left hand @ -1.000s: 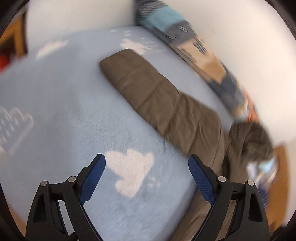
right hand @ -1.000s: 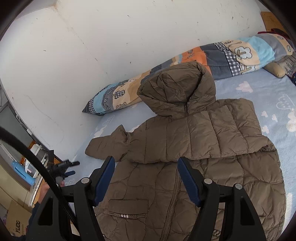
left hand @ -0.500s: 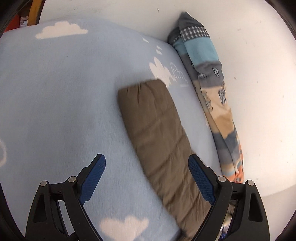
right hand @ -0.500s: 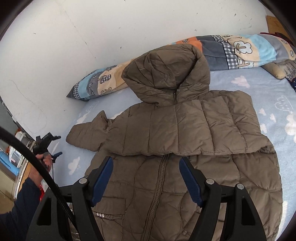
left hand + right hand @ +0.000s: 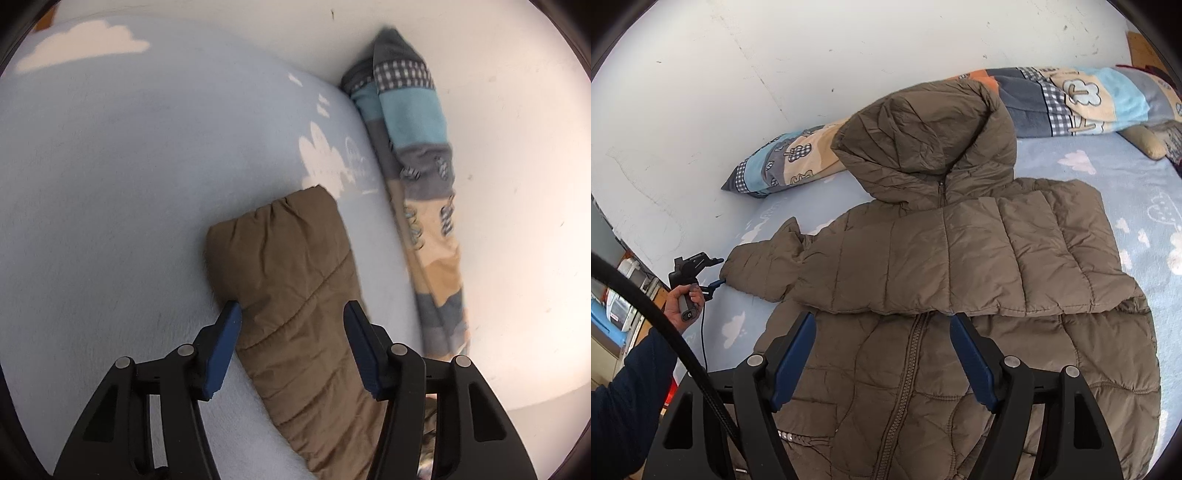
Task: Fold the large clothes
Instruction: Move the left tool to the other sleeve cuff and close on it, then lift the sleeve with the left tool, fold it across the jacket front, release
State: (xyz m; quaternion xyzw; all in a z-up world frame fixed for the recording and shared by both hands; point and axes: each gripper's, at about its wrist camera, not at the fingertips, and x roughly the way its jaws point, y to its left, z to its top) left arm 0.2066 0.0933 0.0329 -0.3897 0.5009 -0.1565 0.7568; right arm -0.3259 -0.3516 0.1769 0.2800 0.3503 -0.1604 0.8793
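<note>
White wall (image 5: 746, 74) stands behind the bed (image 5: 110, 177), which has a light blue sheet with white clouds on it. Along the wall edge of the bed lies a long patchwork pillow (image 5: 1082, 99).

We see a brown puffy jacket (image 5: 960, 258) spread flat on the bed, front side up, with its hood (image 5: 923, 147) toward the wall. One sleeve is folded across its chest. The other sleeve (image 5: 295, 288) sticks out to the side, flat on the sheet.

Our left gripper (image 5: 291, 325) is down at the end of that sleeve. Its blue fingers (image 5: 225, 343) have just been closing and now sit about half open, one on each side of the sleeve near the cuff. One finger is right against the sleeve's edge, but we cannot tell if the fingers squeeze it. In the right wrist view, a hand (image 5: 683, 299) in a dark blue sleeve holds this gripper.

Our right gripper (image 5: 882, 332) hangs above the jacket's zipper (image 5: 905, 369). Its fingers are wide apart and hold nothing.
</note>
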